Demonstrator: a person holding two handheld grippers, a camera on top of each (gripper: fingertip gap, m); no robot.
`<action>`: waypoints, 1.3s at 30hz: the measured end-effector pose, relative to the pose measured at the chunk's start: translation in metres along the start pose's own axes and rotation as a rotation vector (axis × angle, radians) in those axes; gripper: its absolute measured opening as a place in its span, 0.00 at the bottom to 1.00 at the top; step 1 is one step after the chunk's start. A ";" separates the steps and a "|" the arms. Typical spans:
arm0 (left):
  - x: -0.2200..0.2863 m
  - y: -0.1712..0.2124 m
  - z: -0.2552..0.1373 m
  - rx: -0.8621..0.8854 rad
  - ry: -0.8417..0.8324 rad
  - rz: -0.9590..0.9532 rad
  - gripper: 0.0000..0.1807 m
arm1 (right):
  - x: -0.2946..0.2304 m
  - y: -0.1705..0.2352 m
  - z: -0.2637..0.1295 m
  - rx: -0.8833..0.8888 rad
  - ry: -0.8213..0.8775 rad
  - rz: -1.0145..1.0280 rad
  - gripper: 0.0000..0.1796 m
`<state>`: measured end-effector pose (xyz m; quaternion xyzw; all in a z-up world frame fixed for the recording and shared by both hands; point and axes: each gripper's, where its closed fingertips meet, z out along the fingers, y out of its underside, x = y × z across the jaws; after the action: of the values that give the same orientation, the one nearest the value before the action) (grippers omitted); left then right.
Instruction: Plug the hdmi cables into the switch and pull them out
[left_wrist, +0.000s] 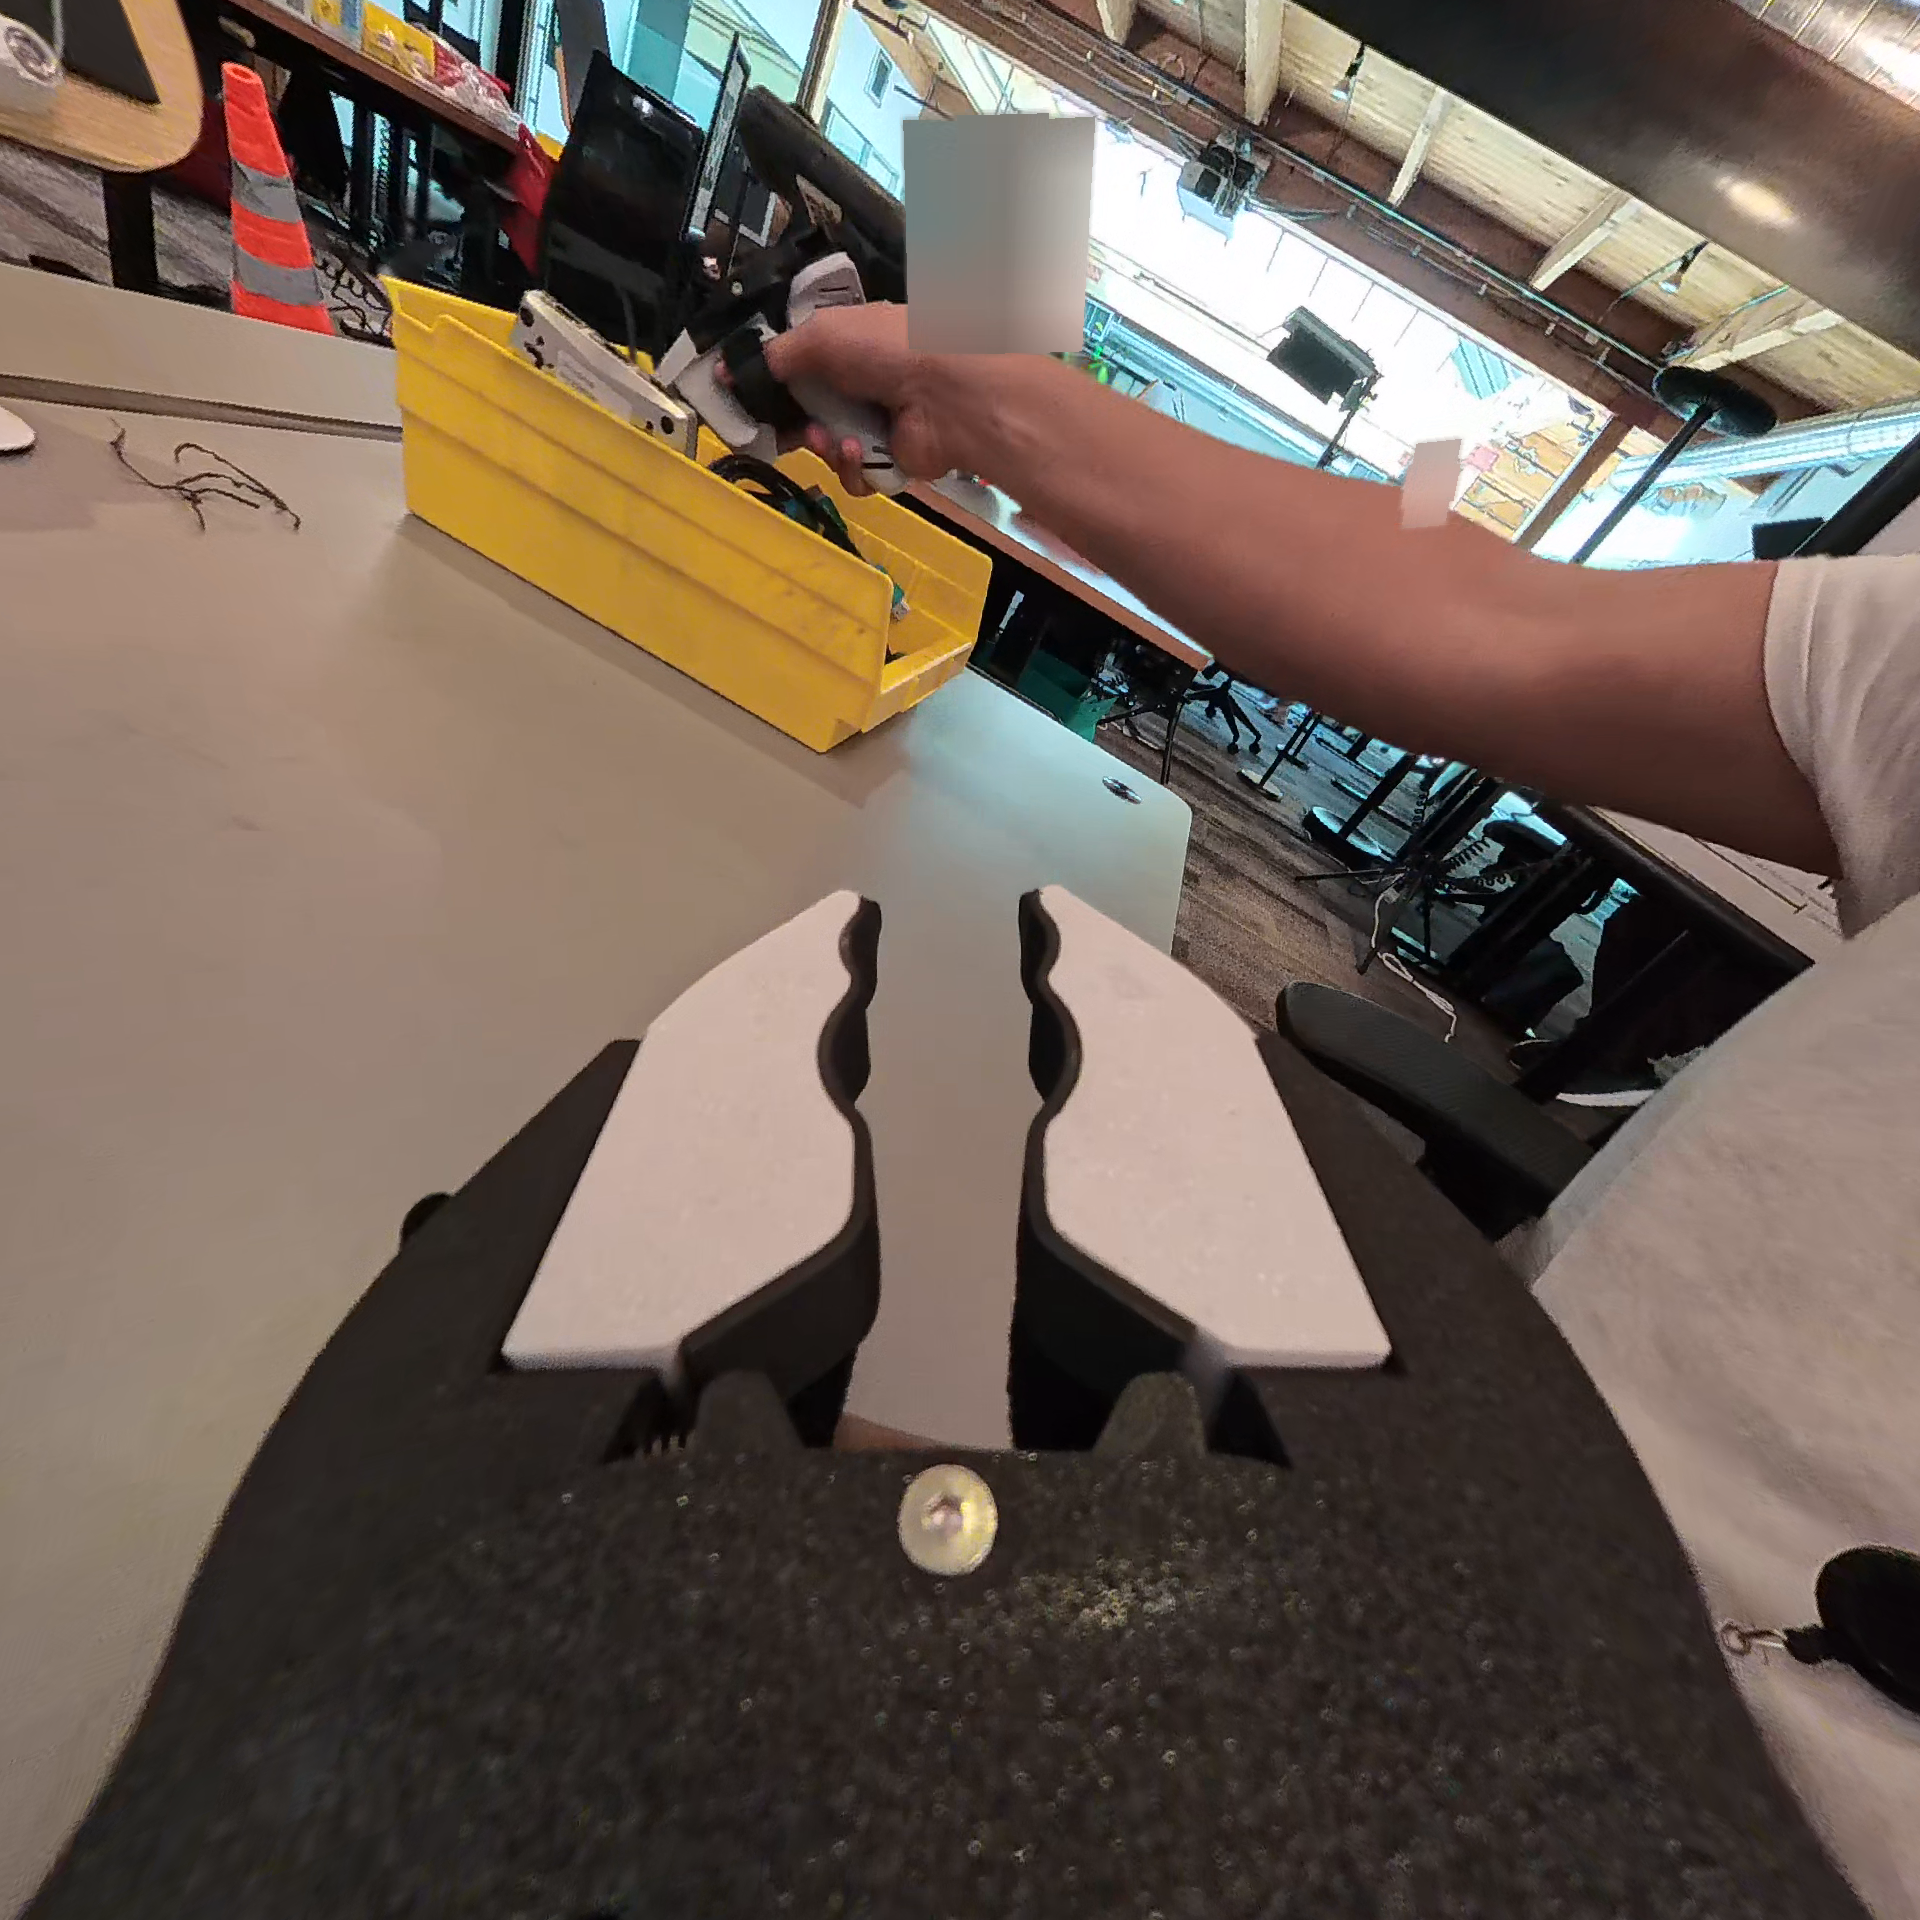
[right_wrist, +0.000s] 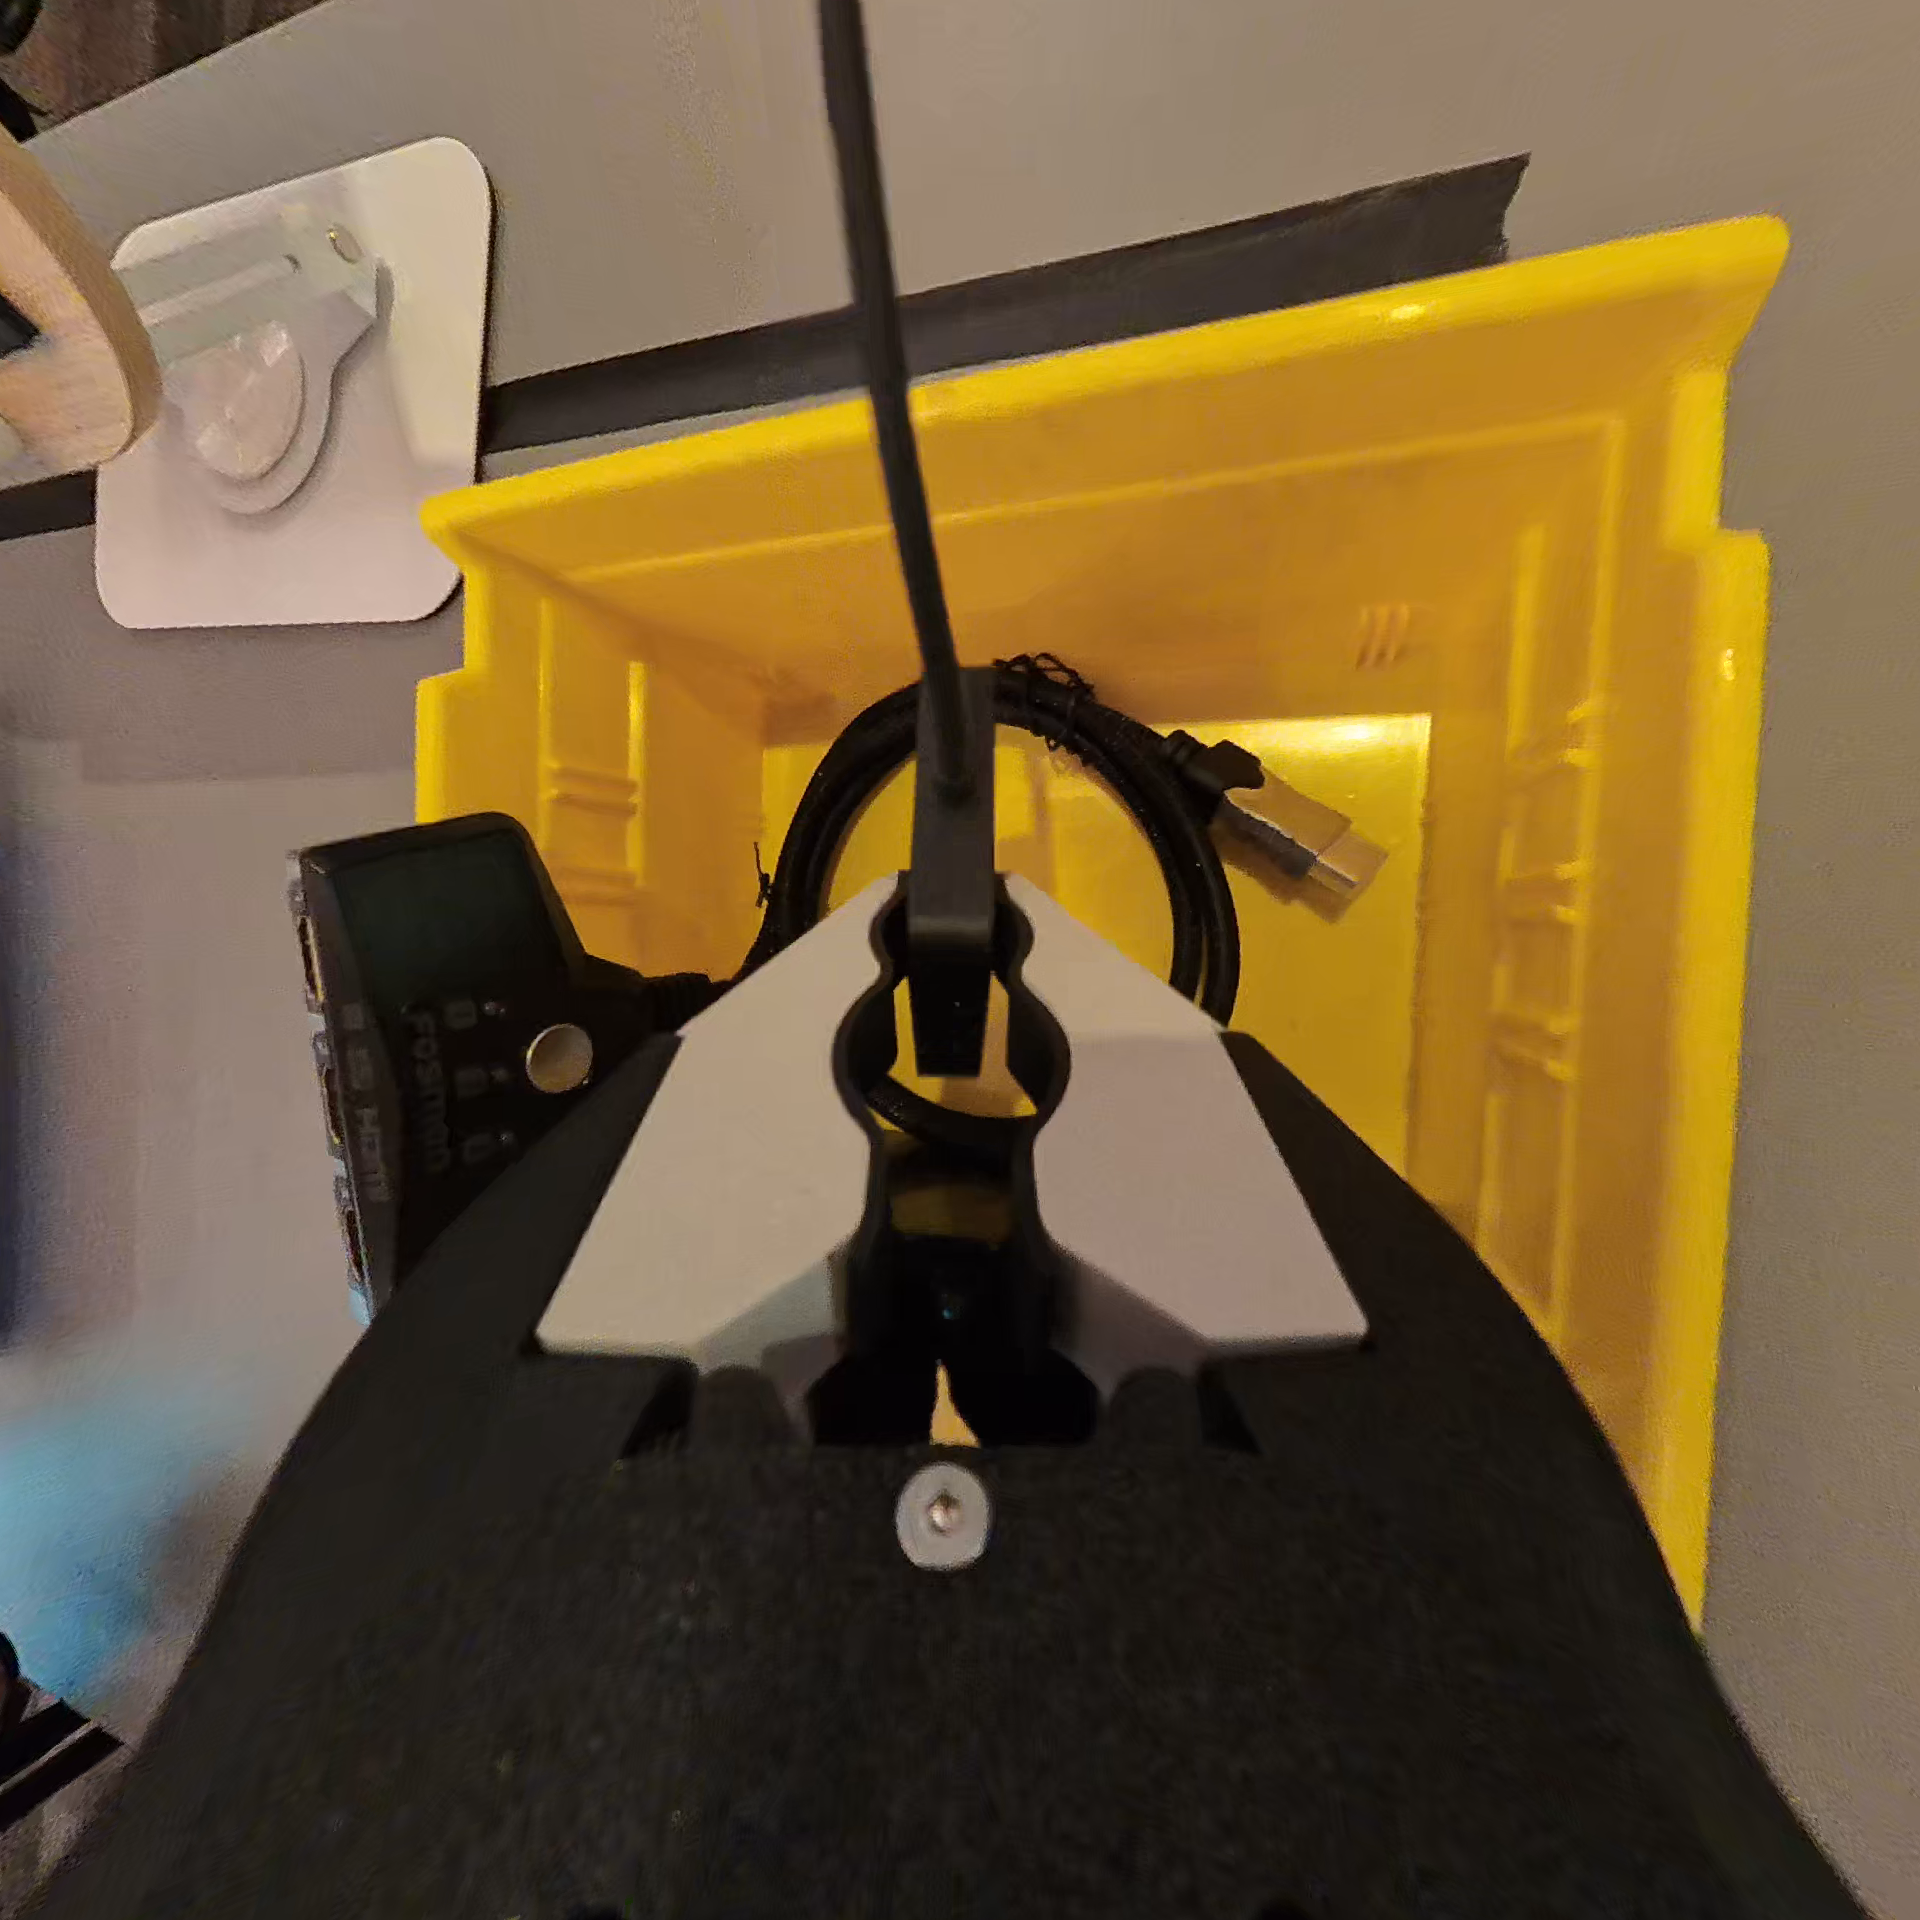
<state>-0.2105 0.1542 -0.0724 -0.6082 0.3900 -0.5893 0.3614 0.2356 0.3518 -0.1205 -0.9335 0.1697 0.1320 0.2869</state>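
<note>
Right wrist view: right gripper (right_wrist: 951, 914) clamped on a black HDMI plug (right_wrist: 951, 940) above the yellow bin (right_wrist: 1621, 727).

Its jaws pinch the plug body near the fingertips; the plug's cable (right_wrist: 883, 343) runs straight up out of frame. A second, coiled cable (right_wrist: 1184, 790) lies in the bin behind the plug, its capped connector (right_wrist: 1299, 842) pointing right. The black switch (right_wrist: 436, 997) sits at the bin's left edge, ports facing left, partly hidden by the gripper body. A white mount (right_wrist: 301, 384) lies on the grey table (right_wrist: 1143, 135) beyond the bin. Left wrist view: left gripper (left_wrist: 948, 914) held over bare table, well apart from the bin, jaws narrowly parted with nothing between them. A hand (left_wrist: 883, 405) holds the right gripper over the bin's far end.
</note>
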 end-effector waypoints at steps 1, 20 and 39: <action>-0.001 0.000 -0.002 0.000 -0.006 0.003 0.14 | 0.000 0.001 0.000 -0.011 0.001 -0.005 0.10; -0.022 0.011 -0.065 -0.084 -0.457 0.238 0.14 | -0.123 0.138 -0.143 0.723 0.040 -0.480 0.13; -0.050 -0.006 -0.141 0.018 -0.815 0.388 0.25 | -0.116 0.229 -0.094 0.652 -0.074 -0.339 0.16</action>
<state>-0.3509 0.2044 -0.0821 -0.7031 0.3178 -0.2266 0.5945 0.0546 0.1469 -0.1178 -0.8026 0.0354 0.0552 0.5930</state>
